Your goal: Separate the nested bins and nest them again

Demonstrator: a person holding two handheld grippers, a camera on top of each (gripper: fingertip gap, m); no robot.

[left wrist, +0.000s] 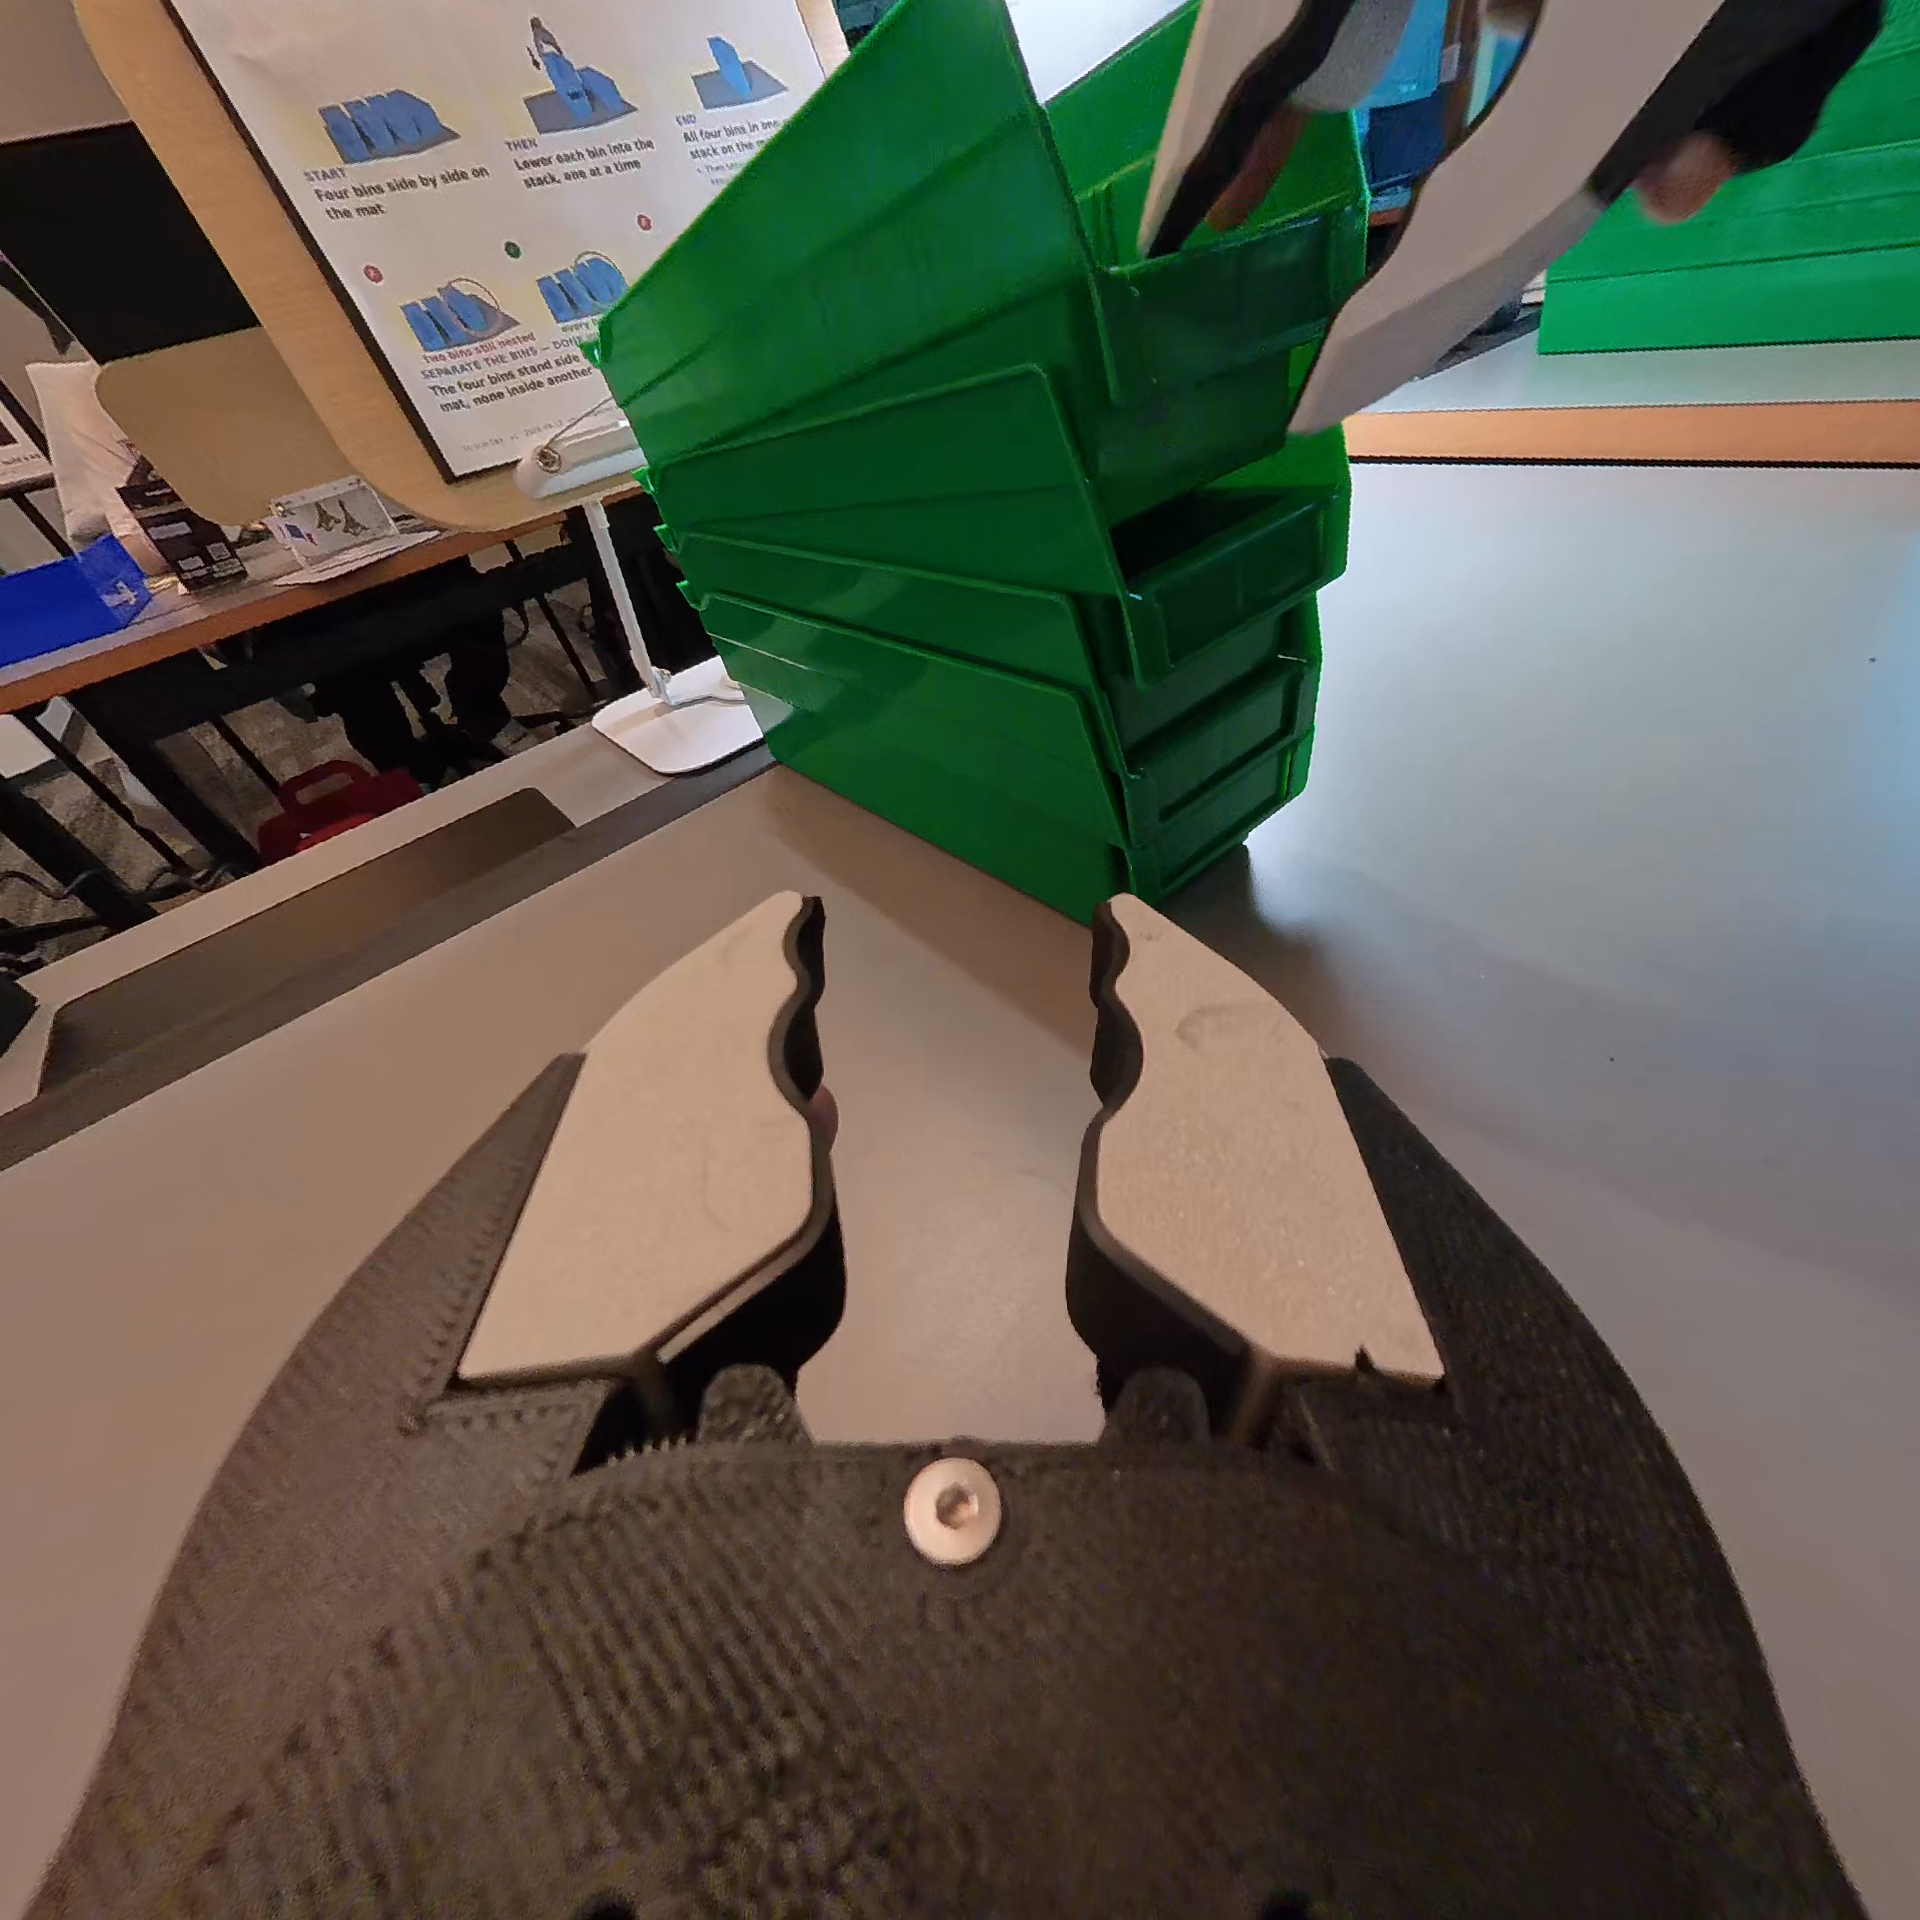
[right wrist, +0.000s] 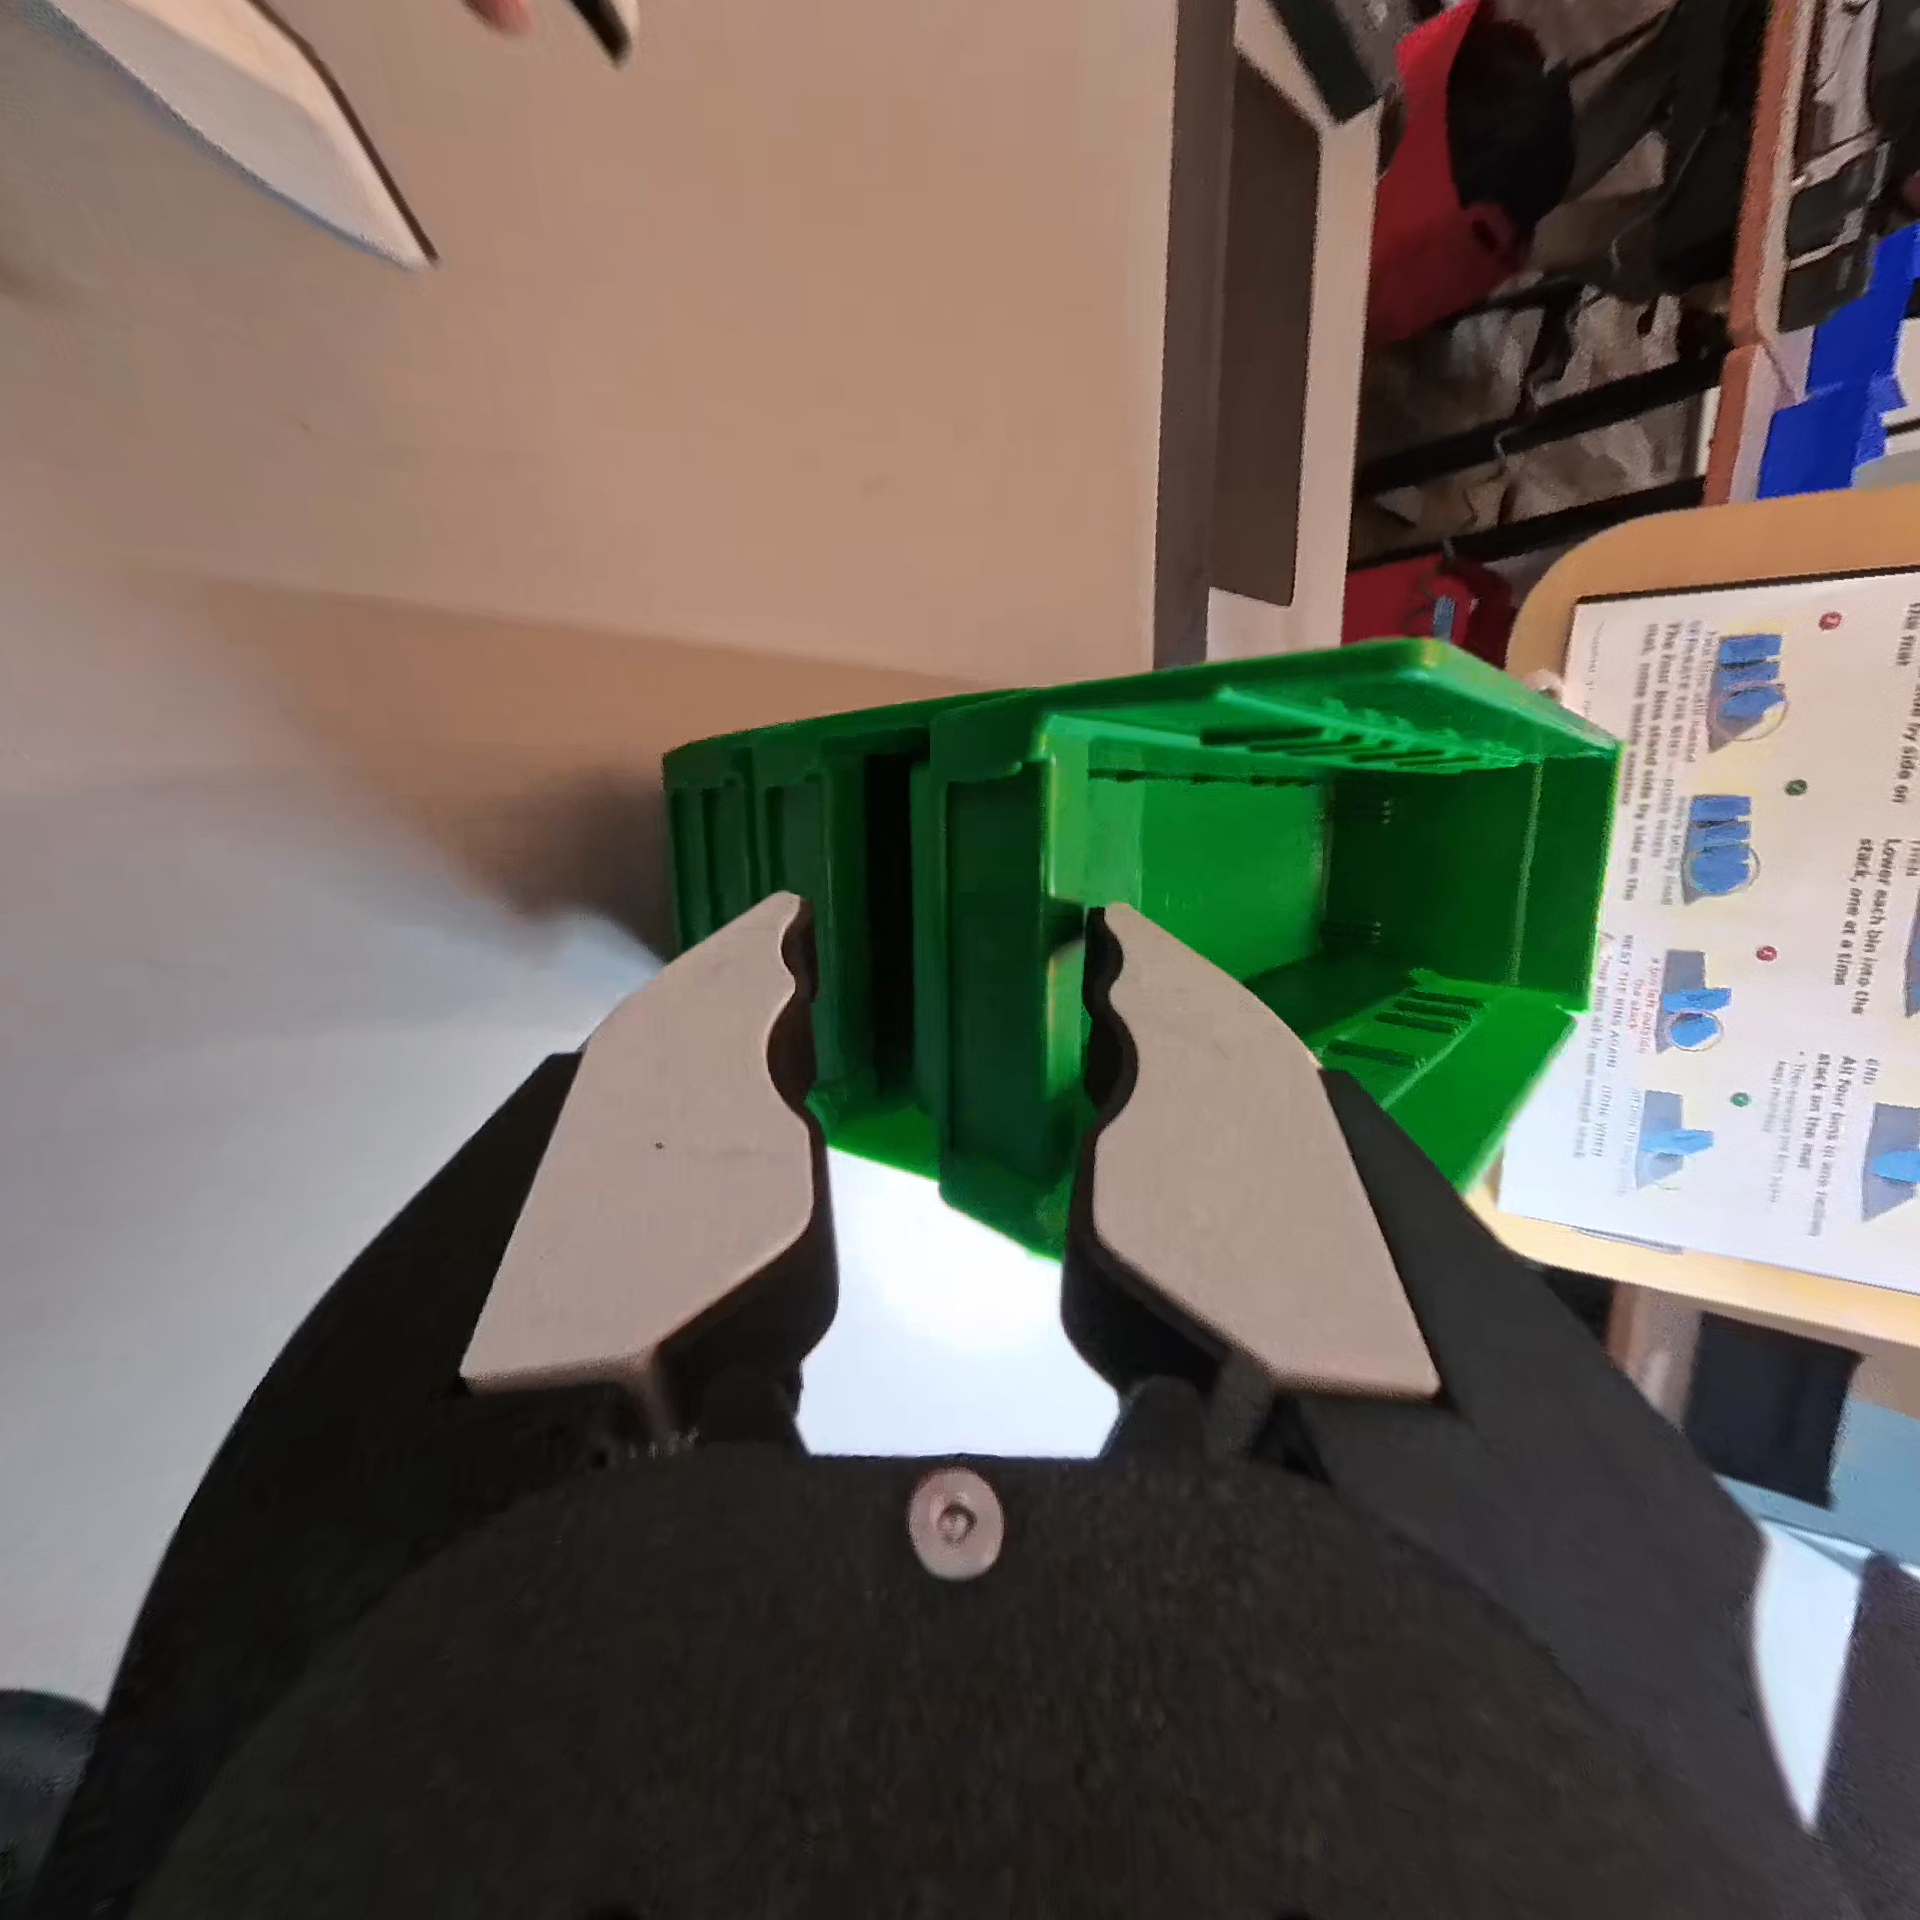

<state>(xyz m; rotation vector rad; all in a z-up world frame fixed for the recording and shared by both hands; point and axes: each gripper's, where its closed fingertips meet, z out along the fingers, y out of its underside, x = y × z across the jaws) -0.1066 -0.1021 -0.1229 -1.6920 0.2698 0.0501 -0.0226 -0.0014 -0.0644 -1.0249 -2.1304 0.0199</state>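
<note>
A stack of several nested green bins (left wrist: 935, 665) stands on the grey table (left wrist: 1610, 935), just ahead of my left gripper (left wrist: 956, 925). That gripper is open and empty, low over the table. The top bin (left wrist: 862, 239) is tilted up at the back and only partly seated. My right gripper (left wrist: 1231, 338) comes down from above and is open. In the right wrist view the right gripper (right wrist: 945, 935) straddles the front wall of the top bin (right wrist: 997, 956). One finger is inside the bin and the other is in front of it. I see no clamping.
An instruction poster on a wooden board (left wrist: 499, 208) stands behind the stack on a white stand base (left wrist: 686, 727). More green bins (left wrist: 1745, 260) sit at the back right. The table's edge runs along the left, with a blue bin (left wrist: 62, 613) on another desk beyond.
</note>
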